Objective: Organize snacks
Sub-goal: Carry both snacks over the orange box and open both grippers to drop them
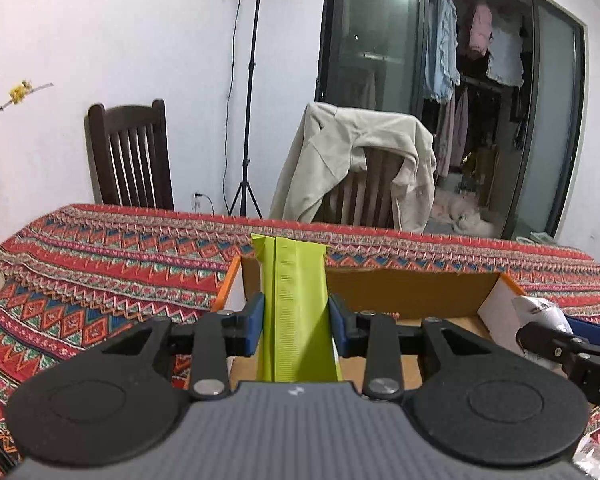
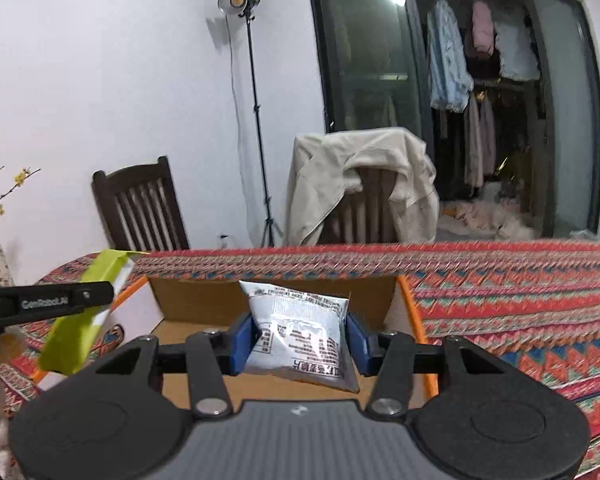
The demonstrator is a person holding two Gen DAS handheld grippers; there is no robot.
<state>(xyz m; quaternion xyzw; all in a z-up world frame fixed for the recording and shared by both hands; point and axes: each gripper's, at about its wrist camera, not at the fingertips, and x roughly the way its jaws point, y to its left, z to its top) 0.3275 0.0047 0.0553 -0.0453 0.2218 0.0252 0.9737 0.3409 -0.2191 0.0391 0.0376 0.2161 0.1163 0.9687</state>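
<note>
Now both snack packets hang over the open cardboard box (image 2: 188,300).
Left hand-held gripper (image 1: 296,320) pinches the green packet (image 1: 296,280); right hand-held gripper (image 2: 300,340) pinches the silver packet (image 2: 300,320). Light, soft, crinkly; grip mid-body.

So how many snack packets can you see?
2. The long lime-green packet is held in the left gripper, and the silver printed pouch is held in the right gripper, both over the cardboard box. Others may be hidden.

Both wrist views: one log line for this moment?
left tongs: shut on green packet | right tongs: shut on silver packet | both over cardboard box
</note>
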